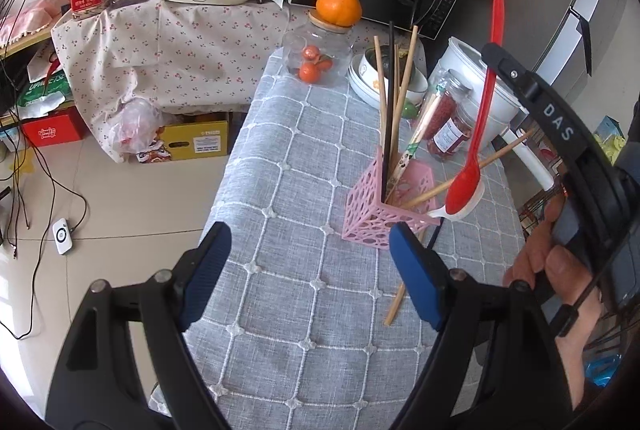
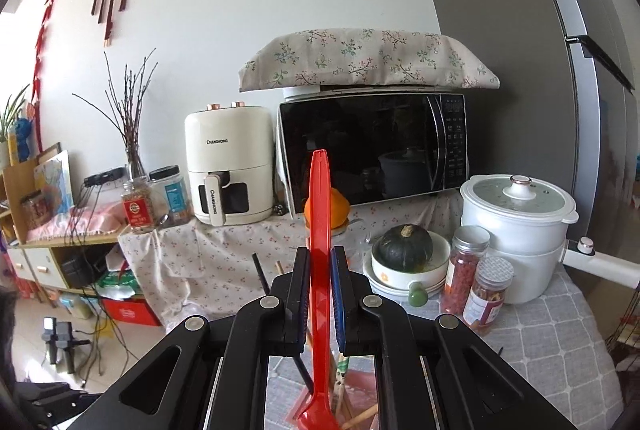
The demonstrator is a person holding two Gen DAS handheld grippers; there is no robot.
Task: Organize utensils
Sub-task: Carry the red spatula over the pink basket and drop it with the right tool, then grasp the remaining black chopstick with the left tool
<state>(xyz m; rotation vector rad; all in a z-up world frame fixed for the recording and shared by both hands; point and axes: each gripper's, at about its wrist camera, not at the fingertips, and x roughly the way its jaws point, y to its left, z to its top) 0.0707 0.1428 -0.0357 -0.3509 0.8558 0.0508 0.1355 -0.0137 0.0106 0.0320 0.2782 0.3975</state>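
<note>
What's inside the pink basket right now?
The pink basket holds several upright chopsticks, wooden, black and patterned, plus one leaning out right. The red spoon hovers above its rim. The basket's bottom is hidden.

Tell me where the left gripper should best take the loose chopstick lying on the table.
Probably grip the chopstick near its bare near end, coming from above with the fingers across its length. It lies flat on the cloth, its far end hidden behind the right finger, beside the pink basket.
</note>
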